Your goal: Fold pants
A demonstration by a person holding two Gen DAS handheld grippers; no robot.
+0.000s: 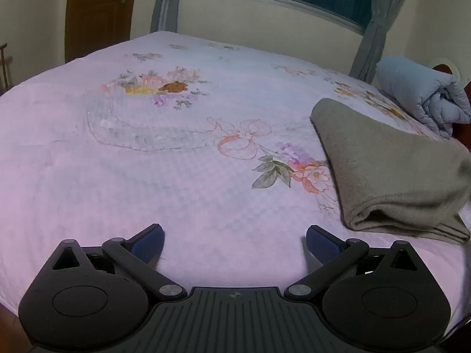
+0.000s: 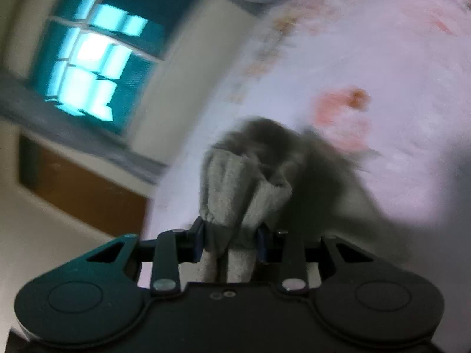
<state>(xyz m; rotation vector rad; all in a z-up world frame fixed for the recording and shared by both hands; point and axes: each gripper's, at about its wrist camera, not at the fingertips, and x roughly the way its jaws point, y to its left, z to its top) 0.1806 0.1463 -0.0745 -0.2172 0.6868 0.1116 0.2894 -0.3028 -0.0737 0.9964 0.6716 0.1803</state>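
The left gripper (image 1: 234, 239) has its jaws wide apart over the bed (image 1: 147, 176). The right gripper (image 2: 229, 242) has its jaws clamped on the pants (image 2: 232, 194).

Your right hand-held gripper (image 2: 229, 239) has both blue pads clamped on a gathered bunch of the grey-green pants (image 2: 235, 194). Two folds stand up between the jaws; the rest of the cloth trails off blurred, to the right, over the pink floral bed (image 2: 397, 58). View tilted and motion-blurred. Lit window (image 2: 88, 58) shows beyond the bed's left edge.
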